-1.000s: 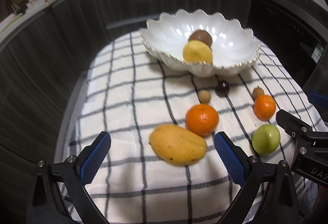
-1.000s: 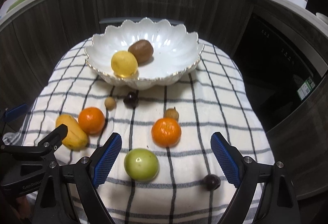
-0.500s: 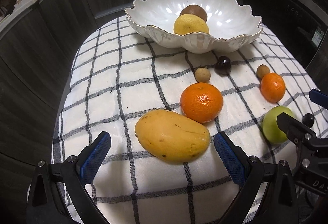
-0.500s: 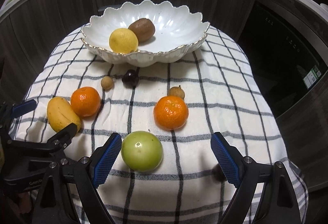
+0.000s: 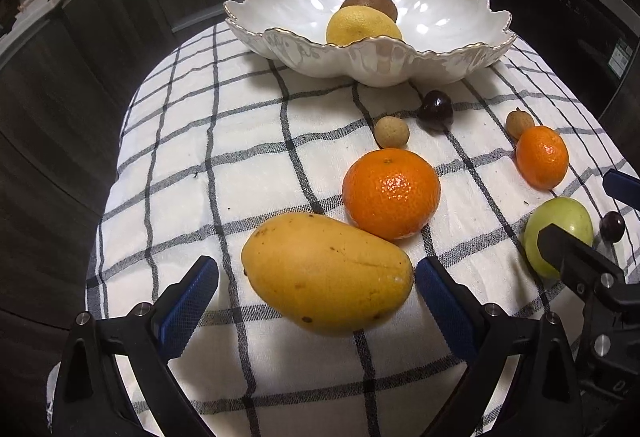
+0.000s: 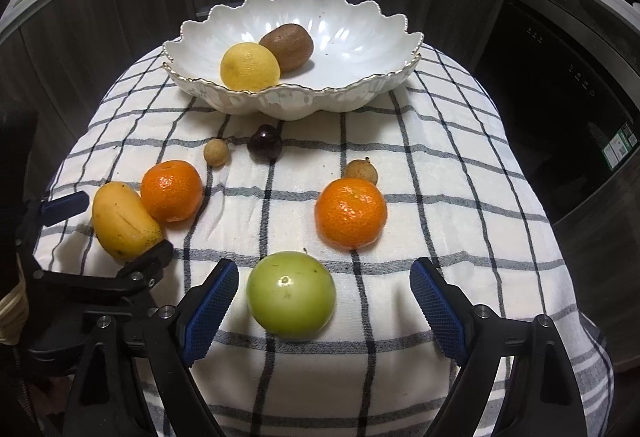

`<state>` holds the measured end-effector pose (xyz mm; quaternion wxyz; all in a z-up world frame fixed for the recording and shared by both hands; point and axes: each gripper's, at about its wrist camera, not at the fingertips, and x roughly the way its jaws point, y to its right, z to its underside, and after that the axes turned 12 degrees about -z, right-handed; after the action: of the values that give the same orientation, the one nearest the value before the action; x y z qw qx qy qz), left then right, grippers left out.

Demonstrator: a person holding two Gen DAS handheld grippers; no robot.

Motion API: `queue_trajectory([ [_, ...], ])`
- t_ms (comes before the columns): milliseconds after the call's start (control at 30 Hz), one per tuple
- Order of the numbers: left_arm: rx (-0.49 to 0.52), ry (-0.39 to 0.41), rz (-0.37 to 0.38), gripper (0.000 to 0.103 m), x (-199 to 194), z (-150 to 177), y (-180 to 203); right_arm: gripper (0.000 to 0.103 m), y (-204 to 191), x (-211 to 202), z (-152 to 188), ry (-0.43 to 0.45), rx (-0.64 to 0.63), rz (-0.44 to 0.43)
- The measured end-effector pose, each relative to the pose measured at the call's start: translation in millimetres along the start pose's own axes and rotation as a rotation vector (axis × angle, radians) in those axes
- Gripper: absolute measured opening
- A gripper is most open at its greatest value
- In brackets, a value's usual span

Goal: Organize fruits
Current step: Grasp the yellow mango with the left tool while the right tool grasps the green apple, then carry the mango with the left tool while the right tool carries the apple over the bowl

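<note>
Claws both wide and empty: left claw (image 5: 316,291) straddles the mango (image 5: 326,273), right claw (image 6: 324,295) brackets the green fruit (image 6: 291,295), both on the cloth. Next up, probably squeeze, lift, drop into the bowl (image 6: 360,49)

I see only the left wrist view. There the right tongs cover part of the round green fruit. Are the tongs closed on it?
Observer: No. In the right wrist view the right tongs are open. The round green fruit lies between them with a gap on each side.
Operator: And the brown fruit behind the round yellow lemon in the white scalloped bowl?
Observer: The brown fruit is a whole oval kiwi. It seems to lean against the lemon.
</note>
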<state>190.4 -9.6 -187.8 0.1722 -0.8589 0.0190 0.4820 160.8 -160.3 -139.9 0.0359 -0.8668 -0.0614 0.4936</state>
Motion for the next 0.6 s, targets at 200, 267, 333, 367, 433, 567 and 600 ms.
queue_trajectory([
  [200, -0.016, -0.001, 0.018, 0.096, 4, 1, -3, 0.068, -1, 11, 1, -0.034, 0.005, -0.029],
  [267, -0.016, 0.002, 0.026, 0.088, 3, 1, -2, 0.063, 0, 14, 2, -0.044, 0.013, -0.054],
  [333, -0.012, 0.009, 0.046, 0.081, 1, 2, -1, 0.053, -1, 14, 3, -0.041, 0.015, -0.079],
  [367, -0.010, 0.009, 0.041, 0.081, 0, 2, -1, 0.050, -2, 13, 3, -0.039, 0.009, -0.078],
  [433, -0.015, 0.005, 0.040, 0.080, 0, 2, -1, 0.050, -2, 13, 5, -0.038, 0.007, -0.077],
  [567, -0.022, 0.000, 0.036, 0.080, -1, 4, -4, 0.050, -4, 11, 4, -0.033, 0.010, -0.075],
  [600, -0.021, -0.001, 0.033, 0.080, -2, 4, -4, 0.050, -3, 10, 3, -0.030, 0.010, -0.076],
])
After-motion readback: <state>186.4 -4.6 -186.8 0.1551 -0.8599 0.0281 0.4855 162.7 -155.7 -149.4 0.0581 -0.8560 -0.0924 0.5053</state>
